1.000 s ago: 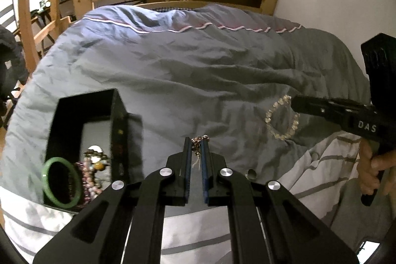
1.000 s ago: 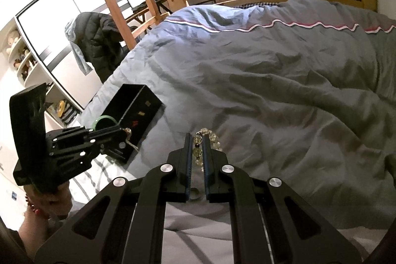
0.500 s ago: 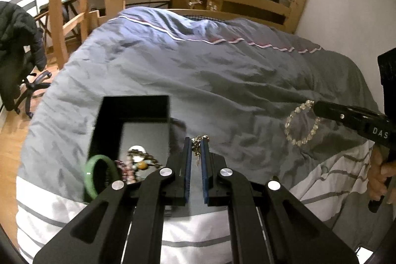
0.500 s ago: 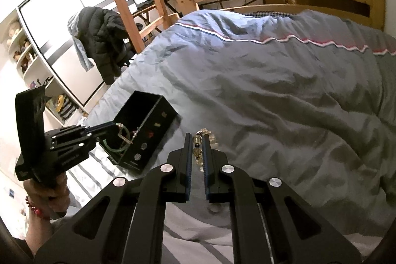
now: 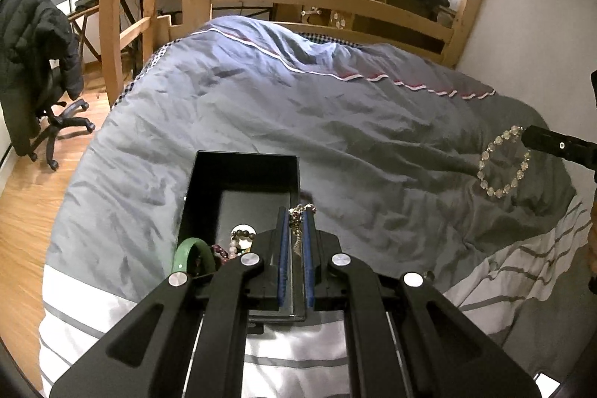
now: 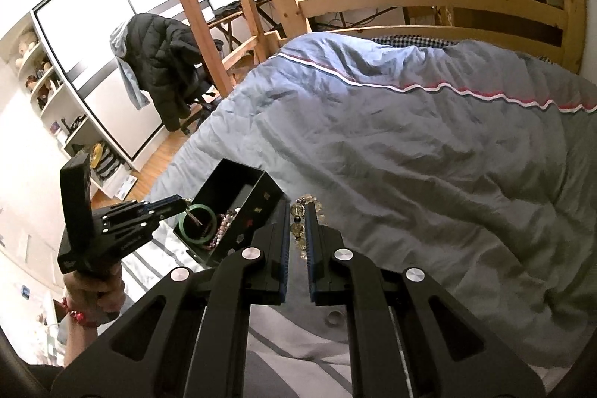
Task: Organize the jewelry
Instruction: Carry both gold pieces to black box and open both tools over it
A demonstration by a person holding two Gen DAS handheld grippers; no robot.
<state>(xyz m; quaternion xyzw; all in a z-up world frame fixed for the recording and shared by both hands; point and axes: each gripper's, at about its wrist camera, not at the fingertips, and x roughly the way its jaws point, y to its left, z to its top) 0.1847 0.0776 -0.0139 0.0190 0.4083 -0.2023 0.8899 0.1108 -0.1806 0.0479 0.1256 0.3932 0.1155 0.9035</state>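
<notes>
Grey bedding (image 5: 335,144) covers a wooden-framed bed. Nearest, the left gripper (image 5: 297,211), jaws pinching a thin gold chain (image 5: 298,217), hangs over an open black box (image 5: 242,174) of bracelets. Farther right, the right gripper (image 6: 298,211) pinches a clear bead bracelet (image 5: 503,161) aloft. Either dangling piece might snag the box wall or slip.

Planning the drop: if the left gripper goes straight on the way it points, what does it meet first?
Most likely the open black box: the left gripper, holding a chain, points down into it. Depth is unclear.
</notes>
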